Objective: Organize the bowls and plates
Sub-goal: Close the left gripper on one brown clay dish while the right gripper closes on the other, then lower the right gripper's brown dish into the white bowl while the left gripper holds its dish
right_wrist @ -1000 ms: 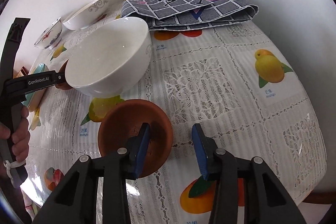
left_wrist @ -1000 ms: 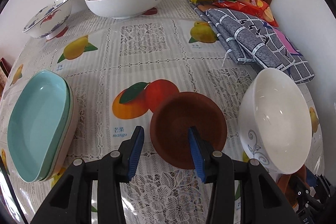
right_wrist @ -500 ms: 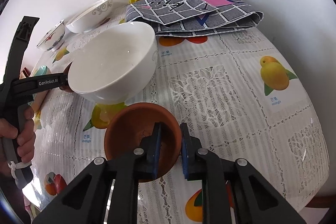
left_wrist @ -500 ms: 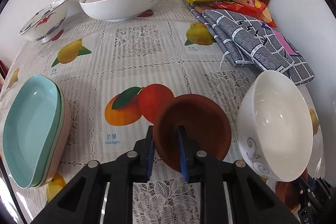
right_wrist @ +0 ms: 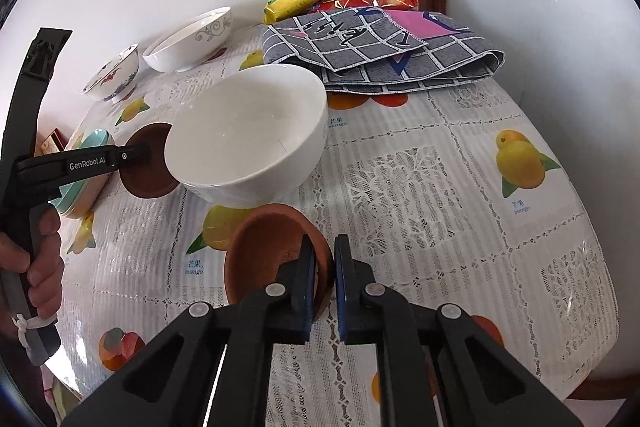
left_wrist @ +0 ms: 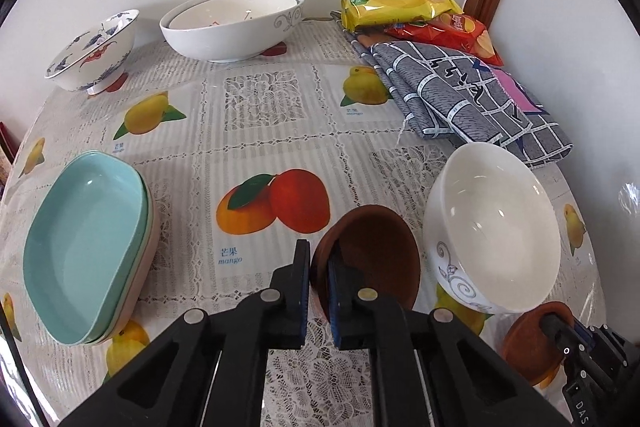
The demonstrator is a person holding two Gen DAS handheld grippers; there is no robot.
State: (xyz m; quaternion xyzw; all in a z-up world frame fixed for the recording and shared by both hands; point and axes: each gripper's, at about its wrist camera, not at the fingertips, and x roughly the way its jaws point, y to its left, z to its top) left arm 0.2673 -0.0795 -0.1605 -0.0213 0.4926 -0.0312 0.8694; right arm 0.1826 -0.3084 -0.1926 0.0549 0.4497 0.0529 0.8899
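My left gripper (left_wrist: 319, 281) is shut on the near rim of a brown clay saucer (left_wrist: 376, 255), tilted up off the table; it also shows in the right wrist view (right_wrist: 146, 167). My right gripper (right_wrist: 324, 269) is shut on the rim of a second brown clay saucer (right_wrist: 264, 251), seen low right in the left wrist view (left_wrist: 528, 343). A white bowl (left_wrist: 494, 227) stands between the two saucers, also in the right wrist view (right_wrist: 248, 139). Stacked teal and pink dishes (left_wrist: 84, 247) lie at the left.
At the back stand a large white bowl (left_wrist: 236, 21) and a blue-and-red patterned bowl (left_wrist: 94, 53). A grey checked cloth (left_wrist: 460, 99) and snack bags (left_wrist: 394, 1) lie at the back right. The table's edge (right_wrist: 580, 359) curves close at the right.
Both grippers closed from open onto the rims of their brown saucers. The left saucer has tipped up off the table.
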